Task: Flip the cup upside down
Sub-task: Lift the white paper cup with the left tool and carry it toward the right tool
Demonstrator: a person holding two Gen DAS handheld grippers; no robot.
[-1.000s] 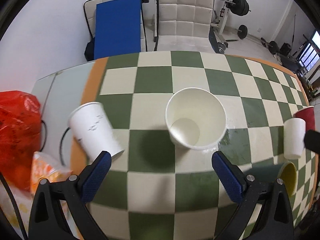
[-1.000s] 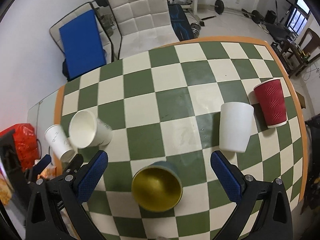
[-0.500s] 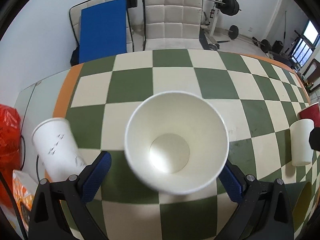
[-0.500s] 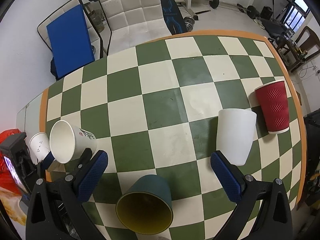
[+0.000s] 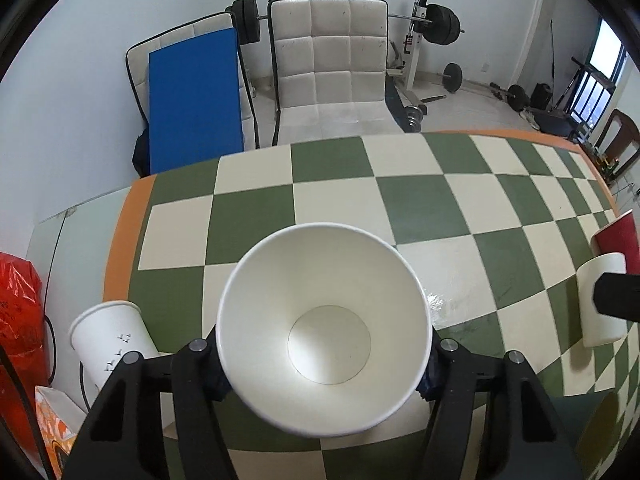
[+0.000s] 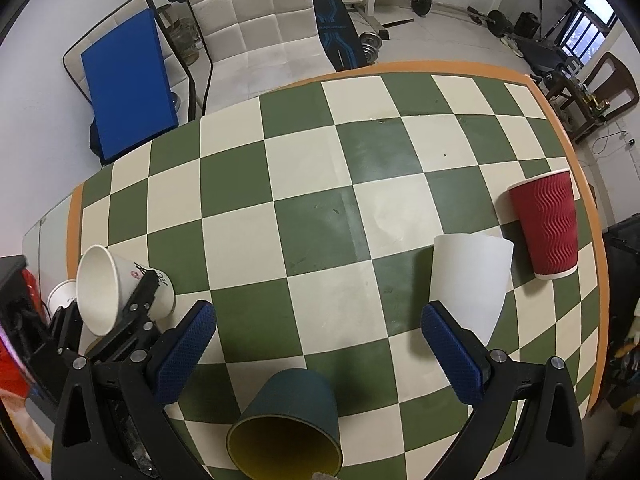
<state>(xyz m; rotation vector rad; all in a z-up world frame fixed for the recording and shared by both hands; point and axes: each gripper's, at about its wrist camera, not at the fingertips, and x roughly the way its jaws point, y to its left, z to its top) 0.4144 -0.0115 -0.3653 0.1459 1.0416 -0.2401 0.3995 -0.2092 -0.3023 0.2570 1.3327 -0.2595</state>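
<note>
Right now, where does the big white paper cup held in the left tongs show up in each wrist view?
Left wrist: the white paper cup fills the lower centre, mouth toward the camera, clamped between the left tongs.
Right wrist: the same cup sits at the far left edge, tilted on its side, mouth facing left.
Shared landmark: the red ripple cup, at the right in both views.
</note>
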